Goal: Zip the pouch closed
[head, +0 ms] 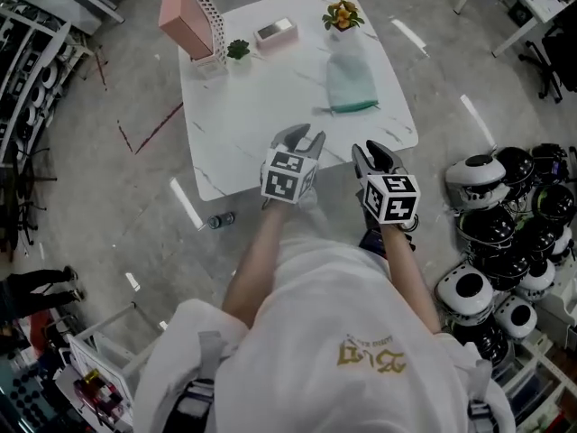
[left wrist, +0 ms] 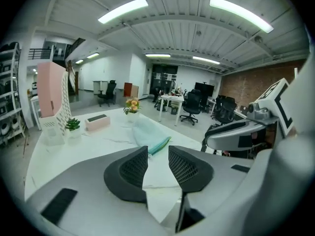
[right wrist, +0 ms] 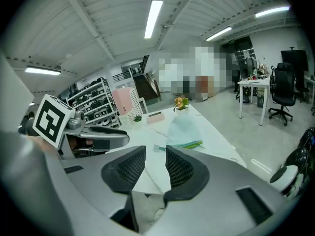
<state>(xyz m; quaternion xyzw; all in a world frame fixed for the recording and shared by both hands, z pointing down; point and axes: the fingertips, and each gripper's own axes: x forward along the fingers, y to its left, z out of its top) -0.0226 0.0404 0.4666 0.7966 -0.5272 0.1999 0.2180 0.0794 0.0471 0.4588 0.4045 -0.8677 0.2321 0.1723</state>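
At the far left corner of the white marble worktop (head: 270, 124) stood a tall pink organiser with a perforated white side (head: 185, 16). Just beside it sat a small green potted plant (head: 238, 50), then a low pink case (head: 275, 32), and further right a little pot of orange flowers (head: 343, 14).

The mint-green pouch (head: 351, 81) lay flat on the right part of the worktop, just in front of the flowers, with its darker teal edge turned toward the person.

Over the near edge of the worktop, the left gripper (head: 302, 138) hung well short of the pouch. Its jaws stood partly apart with nothing between them; only bare worktop showed through the gap.

The right gripper (head: 372, 152) hung beside it at the near right edge, also well apart from the pouch. Its jaws were likewise a narrow gap apart and empty.

On the grey floor below the worktop's left side lay a small can (head: 221, 220). At the far right, a cluster of black and white helmets (head: 505, 233) was piled on the floor.
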